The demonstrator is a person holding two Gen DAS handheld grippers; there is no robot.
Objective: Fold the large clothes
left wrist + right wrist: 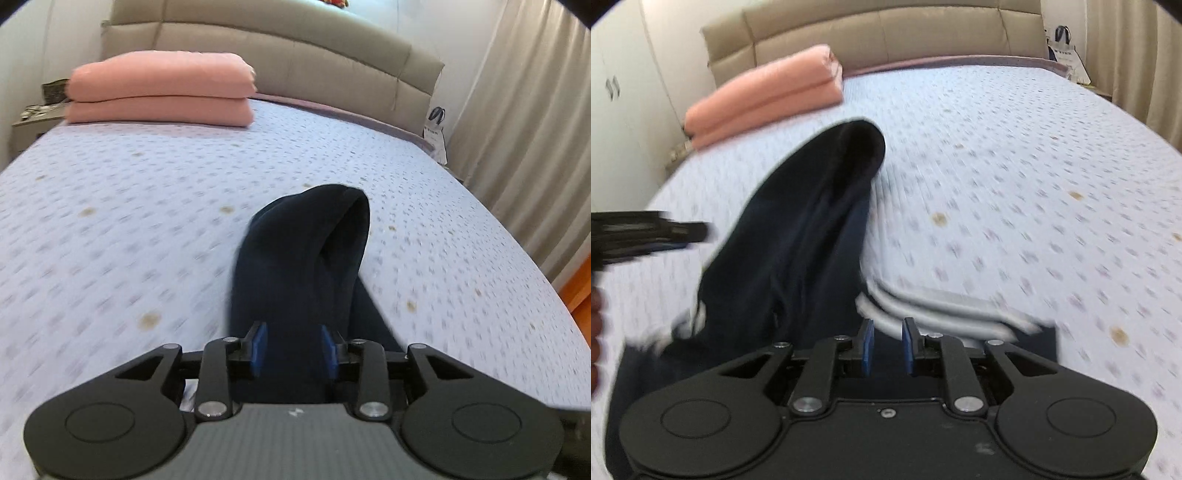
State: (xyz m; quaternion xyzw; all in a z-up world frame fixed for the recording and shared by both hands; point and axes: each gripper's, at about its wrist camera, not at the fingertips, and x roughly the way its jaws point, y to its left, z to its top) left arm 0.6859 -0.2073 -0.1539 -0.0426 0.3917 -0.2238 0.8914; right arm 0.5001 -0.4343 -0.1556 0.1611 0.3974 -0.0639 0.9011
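Going left to right: the pink stack (162,88) sat far left on the bed (110,221), up by the headboard (295,55); well apart from everything else. The dark garment (303,266) ran as one long ridge from right in front of the left claw (294,349) away toward the far side, so its long axis pretty much lined up with where the claw pointed. That claw's jaws stood partly spread with the cloth between the blue pads (260,345); too blurry to say if they touched it, looked like a loose gap to me.

In the right view the garment's (798,236) hump leaned off to the left of the right claw (888,347), with its white-striped edge (923,306) lying just ahead of the tips; those jaws were a narrow gap apart, not pinching anything I could see. The left claw (665,232) poked in from the left, so I'd guess it was closer to the hump.

Plenty of bare bed to the right; bed edge and curtain (517,129) further right.
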